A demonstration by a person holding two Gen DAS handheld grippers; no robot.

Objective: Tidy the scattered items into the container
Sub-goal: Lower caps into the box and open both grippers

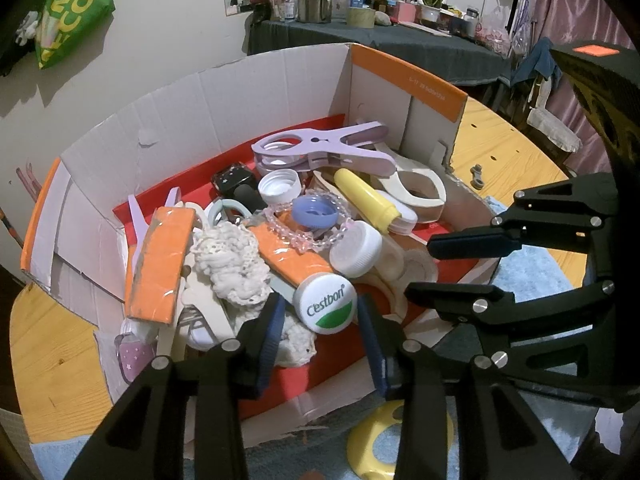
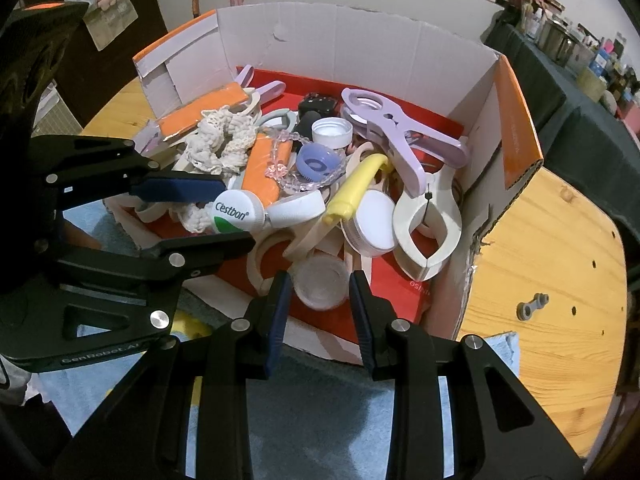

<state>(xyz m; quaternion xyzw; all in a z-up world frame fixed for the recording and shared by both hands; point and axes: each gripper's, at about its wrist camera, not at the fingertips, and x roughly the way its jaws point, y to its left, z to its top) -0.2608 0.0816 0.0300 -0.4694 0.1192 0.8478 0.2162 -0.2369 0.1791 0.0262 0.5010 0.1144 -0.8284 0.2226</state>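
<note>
A cardboard box (image 1: 280,64) with a red floor holds a pile of pegs, caps, orange blocks and white lace. My left gripper (image 1: 320,306) hangs open over the near side. A white "Cestbon" cap (image 1: 325,303) lies tilted on the pile between its blue pads, which do not press it. The same cap (image 2: 236,212) shows at the left gripper's fingertips (image 2: 218,190) in the right wrist view. My right gripper (image 2: 321,278) stands open above a translucent lid (image 2: 320,286) resting on the red floor. A yellow ring-shaped piece (image 1: 380,444) lies outside the box on a blue towel.
The box sits on a round wooden table (image 2: 560,264). A small grey link (image 2: 530,307) lies on the wood to the right of the box. The blue towel (image 2: 304,412) covers the near table edge. A cluttered dark table (image 1: 380,36) stands behind.
</note>
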